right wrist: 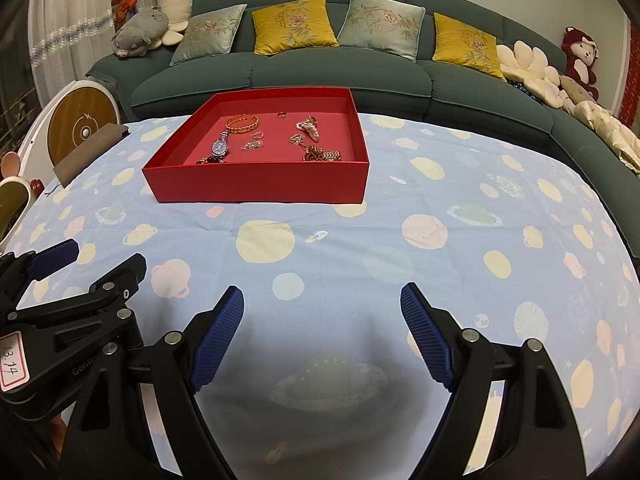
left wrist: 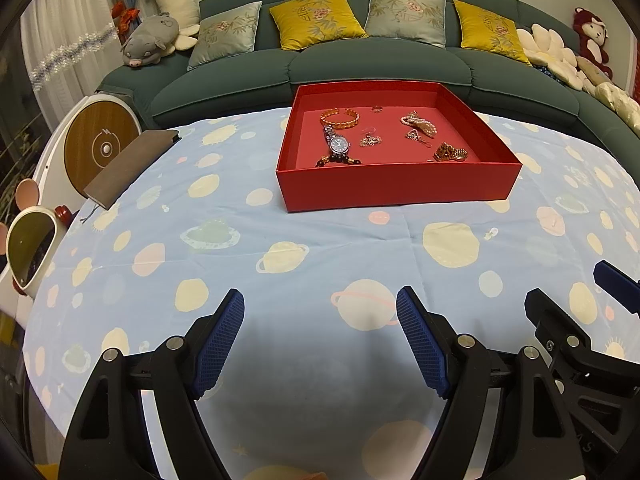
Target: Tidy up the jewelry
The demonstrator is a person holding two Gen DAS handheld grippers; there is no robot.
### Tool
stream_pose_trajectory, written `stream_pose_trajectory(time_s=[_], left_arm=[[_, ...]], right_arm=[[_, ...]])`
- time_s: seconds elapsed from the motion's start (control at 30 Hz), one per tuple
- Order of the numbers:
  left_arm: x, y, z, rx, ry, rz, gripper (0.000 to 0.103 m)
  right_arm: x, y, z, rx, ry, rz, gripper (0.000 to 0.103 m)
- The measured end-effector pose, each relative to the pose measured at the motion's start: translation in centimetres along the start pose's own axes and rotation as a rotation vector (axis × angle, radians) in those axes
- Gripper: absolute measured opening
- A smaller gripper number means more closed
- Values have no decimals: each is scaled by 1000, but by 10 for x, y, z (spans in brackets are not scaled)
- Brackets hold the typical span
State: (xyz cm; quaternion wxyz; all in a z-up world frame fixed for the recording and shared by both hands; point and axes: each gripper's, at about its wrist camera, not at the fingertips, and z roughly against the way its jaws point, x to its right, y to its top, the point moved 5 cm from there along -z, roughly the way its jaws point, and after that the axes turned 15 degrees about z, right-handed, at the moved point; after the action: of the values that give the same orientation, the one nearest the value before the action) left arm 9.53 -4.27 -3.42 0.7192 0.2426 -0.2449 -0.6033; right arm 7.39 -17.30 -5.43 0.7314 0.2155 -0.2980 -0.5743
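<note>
A shallow red box (left wrist: 400, 188) (right wrist: 256, 186) stands on the far side of the table. Inside lie several jewelry pieces: a wristwatch (left wrist: 339, 143) (right wrist: 219, 146), a gold chain bangle (left wrist: 340, 118) (right wrist: 242, 123), a pearl piece (left wrist: 418, 122) (right wrist: 309, 128), a small ring (left wrist: 376, 109) (right wrist: 282, 114), and a gold chain bracelet (left wrist: 450, 154) (right wrist: 322, 156). My left gripper (left wrist: 320, 308) hovers open over the near tablecloth, nothing between its fingers. My right gripper (right wrist: 322, 304) is likewise open and empty, beside it to the right. Both are well short of the box.
The table wears a light blue cloth with planet prints (left wrist: 280, 240). A brown notebook (left wrist: 128, 168) lies at the left edge, next to a round wooden-faced device (left wrist: 100, 144). A green sofa (left wrist: 360, 64) with cushions and plush toys runs behind the table.
</note>
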Motion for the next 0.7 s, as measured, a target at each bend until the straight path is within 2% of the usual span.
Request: stream_pose_trajectory(time_s=[0.7], left_arm=[[-1,-1,-1,-8,-4,15,76]], right_arm=[[-1,0,1,0,-6,0,78]])
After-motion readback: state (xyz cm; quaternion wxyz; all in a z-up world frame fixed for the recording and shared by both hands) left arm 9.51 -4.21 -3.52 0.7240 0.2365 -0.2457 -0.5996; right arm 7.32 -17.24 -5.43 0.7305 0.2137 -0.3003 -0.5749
